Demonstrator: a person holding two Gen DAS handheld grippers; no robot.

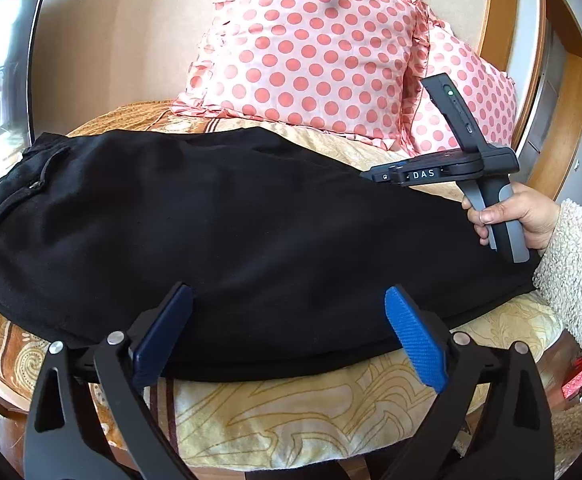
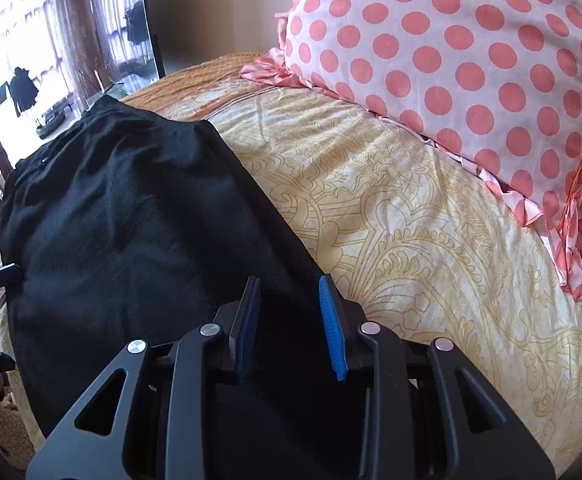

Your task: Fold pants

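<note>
The black pants lie flat along the bed — both the left gripper and right gripper hover with jaws apart, empty — so pinch both layers squarely before lifting.

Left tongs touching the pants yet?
Cannot tell. In the left wrist view the left tongs are open over the near edge of the black pants, but neither contact nor a gap shows plainly.
</note>
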